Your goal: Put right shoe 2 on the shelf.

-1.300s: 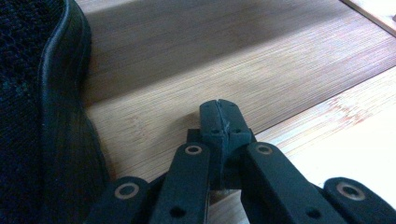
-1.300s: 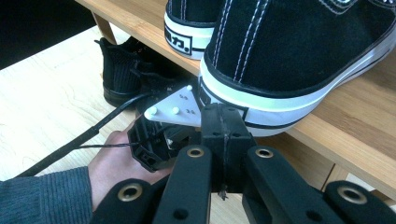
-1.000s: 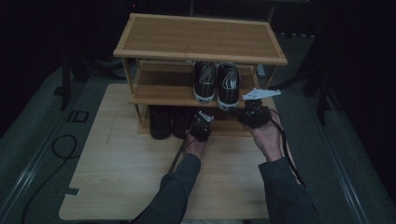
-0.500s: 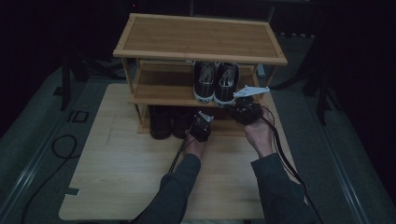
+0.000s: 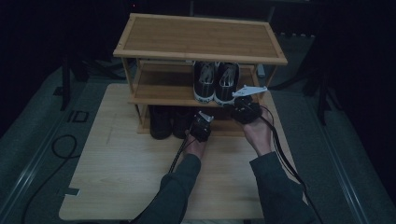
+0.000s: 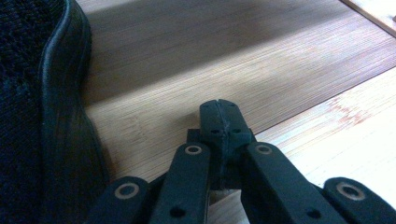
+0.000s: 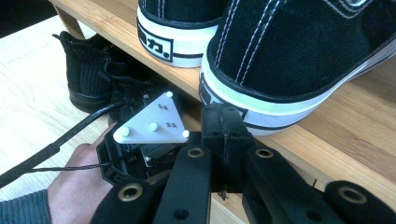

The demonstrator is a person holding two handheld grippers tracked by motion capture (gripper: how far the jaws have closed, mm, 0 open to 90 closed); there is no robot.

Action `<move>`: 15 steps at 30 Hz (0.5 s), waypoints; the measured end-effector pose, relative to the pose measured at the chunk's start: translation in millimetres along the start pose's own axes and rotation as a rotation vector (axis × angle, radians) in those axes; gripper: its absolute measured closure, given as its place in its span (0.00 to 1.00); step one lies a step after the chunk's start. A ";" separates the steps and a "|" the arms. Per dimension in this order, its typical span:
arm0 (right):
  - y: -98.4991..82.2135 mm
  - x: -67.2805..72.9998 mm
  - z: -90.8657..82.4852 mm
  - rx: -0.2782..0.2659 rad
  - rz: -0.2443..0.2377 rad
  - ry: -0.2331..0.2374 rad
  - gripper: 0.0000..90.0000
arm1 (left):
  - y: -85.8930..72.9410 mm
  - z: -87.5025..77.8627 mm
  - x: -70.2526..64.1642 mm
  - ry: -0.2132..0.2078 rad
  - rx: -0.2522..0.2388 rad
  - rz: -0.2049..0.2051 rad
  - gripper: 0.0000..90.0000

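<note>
A three-tier bamboo shoe rack (image 5: 201, 39) was seen standing at the far edge of a pale wooden table (image 5: 116, 168), its top shelf bare. On the middle shelf, toward its right end, a pair of black sneakers with white soles (image 5: 217, 81) was set side by side, heels facing the front edge of that shelf. On the bottom shelf, toward its left end, a pair of black mesh shoes (image 5: 163, 122) was placed, partly in shadow. The left gripper (image 5: 201, 127) was held low at the front edge of the bottom shelf, just to the right of the black mesh shoes; in the left gripper view its jaws were pressed flat together with nothing between them, their tip (image 6: 219, 112) was poised over the bare bamboo of that shelf, and the rubber edge of one mesh shoe (image 6: 60, 116) was seen close at the left, apart from the jaws. The right gripper (image 5: 244, 110) was held at the front edge of the middle shelf, near its right end; in the right gripper view its jaws were likewise clenched on nothing, and their tip (image 7: 223, 122) was brought up right at the white heel band of the nearer sneaker (image 7: 299, 60); whether it touched could not be told. Both forearms in dark sleeves were extended from the near edge of the table.
</note>
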State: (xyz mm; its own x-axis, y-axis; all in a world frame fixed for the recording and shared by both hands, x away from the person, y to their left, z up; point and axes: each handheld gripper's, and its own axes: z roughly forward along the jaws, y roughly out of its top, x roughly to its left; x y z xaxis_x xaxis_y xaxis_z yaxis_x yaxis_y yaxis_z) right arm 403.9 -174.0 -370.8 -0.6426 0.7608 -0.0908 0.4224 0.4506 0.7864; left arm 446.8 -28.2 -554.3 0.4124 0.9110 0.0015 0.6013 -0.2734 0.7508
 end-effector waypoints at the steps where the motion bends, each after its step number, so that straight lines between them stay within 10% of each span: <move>1: 0.2 -0.3 0.2 0.000 0.000 0.000 1.00 | 0.0 0.0 0.0 0.000 0.000 0.000 1.00; 15: 0.2 -0.2 3.7 -0.010 0.004 -0.020 1.00 | -0.2 0.4 -1.0 0.006 -0.006 -0.007 1.00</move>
State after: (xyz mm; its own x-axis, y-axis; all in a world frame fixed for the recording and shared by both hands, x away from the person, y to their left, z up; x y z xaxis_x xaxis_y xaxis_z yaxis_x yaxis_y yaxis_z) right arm 406.5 -172.3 -373.0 -0.6280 0.7718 -0.1003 0.4185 0.4435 0.7926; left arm 446.5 -29.2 -554.7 0.4038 0.9149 0.0004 0.6002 -0.2652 0.7546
